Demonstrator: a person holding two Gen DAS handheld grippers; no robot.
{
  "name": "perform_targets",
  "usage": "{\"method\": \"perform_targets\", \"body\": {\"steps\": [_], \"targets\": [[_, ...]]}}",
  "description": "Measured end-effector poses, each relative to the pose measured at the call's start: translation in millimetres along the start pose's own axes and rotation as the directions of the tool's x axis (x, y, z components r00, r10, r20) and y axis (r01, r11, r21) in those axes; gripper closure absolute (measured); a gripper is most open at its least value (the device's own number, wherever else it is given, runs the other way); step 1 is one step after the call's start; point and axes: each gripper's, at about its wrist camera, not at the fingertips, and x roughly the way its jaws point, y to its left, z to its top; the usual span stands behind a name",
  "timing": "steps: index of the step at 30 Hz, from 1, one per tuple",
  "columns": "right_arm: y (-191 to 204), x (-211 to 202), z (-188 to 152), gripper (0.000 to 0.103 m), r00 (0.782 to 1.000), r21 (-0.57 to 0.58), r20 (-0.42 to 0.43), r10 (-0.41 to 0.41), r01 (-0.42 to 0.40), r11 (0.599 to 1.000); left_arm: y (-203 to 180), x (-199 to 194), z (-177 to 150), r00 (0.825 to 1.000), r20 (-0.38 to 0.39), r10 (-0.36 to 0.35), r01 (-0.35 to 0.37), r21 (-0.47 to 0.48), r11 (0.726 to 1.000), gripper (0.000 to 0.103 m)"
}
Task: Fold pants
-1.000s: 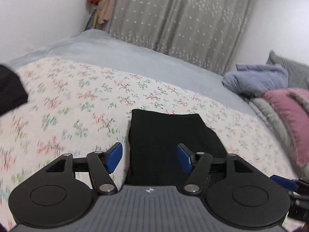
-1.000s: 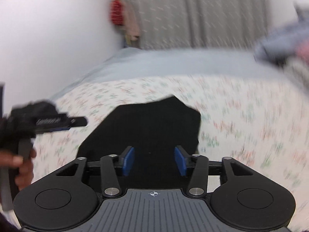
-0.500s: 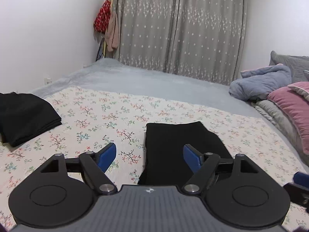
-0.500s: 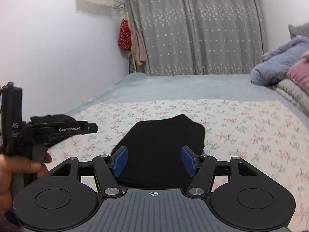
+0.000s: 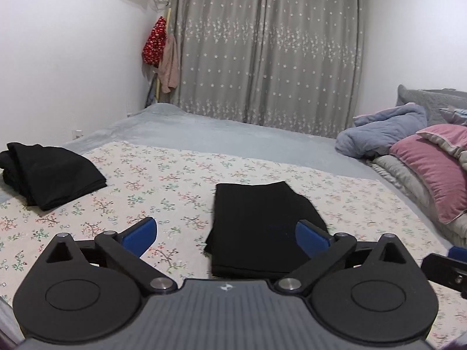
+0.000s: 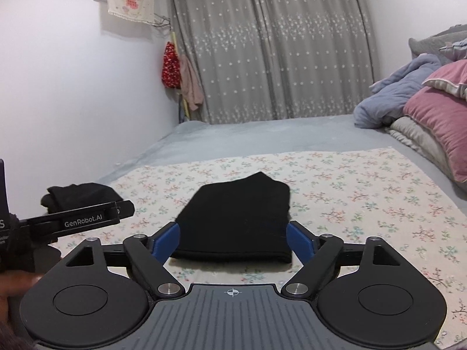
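Observation:
Folded black pants (image 5: 259, 227) (image 6: 236, 221) lie flat on the floral sheet (image 5: 175, 180) (image 6: 364, 192), a compact rectangle in front of both grippers. My left gripper (image 5: 226, 234) hovers short of them with its jaws opening wide and nothing between the blue pads. My right gripper (image 6: 233, 239) is also pulled back, its jaws opening, with only the pants seen beyond the gap, untouched. The left gripper's body (image 6: 87, 215) and the hand holding it show at the left edge of the right wrist view.
A second pile of black clothing (image 5: 49, 172) (image 6: 78, 195) sits at the sheet's left side. Pillows and a blue-grey blanket (image 5: 388, 134) (image 6: 394, 93) are stacked on the right. Grey bedspread (image 5: 219, 134), curtains and white walls lie beyond.
Both grippers have drawn back and risen from the folded pants, and their jaws have widened. The view now takes in more of the room, and the left pile has come fully into sight.

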Motion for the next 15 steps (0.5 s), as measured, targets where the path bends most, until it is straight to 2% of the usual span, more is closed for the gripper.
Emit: {"method": "perform_targets", "body": {"steps": [5, 7, 10, 15], "targets": [[-5.5, 28.7, -17.4, 0.011, 0.997, -0.016, -0.031, -0.064, 0.064, 0.998, -1.9, 19.2, -11.1, 0.999, -0.037, -0.024, 0.025, 0.032, 0.999, 0.002], [-5.1, 41.4, -22.5, 0.009, 0.993, -0.035, -0.058, -0.106, 0.104, 0.994, -2.0, 24.8, -19.0, 0.998, -0.056, -0.001, 0.004, 0.058, 0.998, 0.002], [-2.9, 44.1, -30.1, 0.002, 0.991, -0.066, -0.065, -0.121, 0.117, 0.991, 1.3, 28.8, -23.9, 0.998, -0.065, 0.001, 0.004, 0.082, 0.997, 0.002], [-3.4, 43.6, -35.0, 0.0, 0.987, -0.072, -0.059, -0.152, 0.148, 0.986, 1.7, 24.6, -29.8, 0.997, -0.069, -0.022, 0.028, 0.083, 0.996, 0.002]]}}
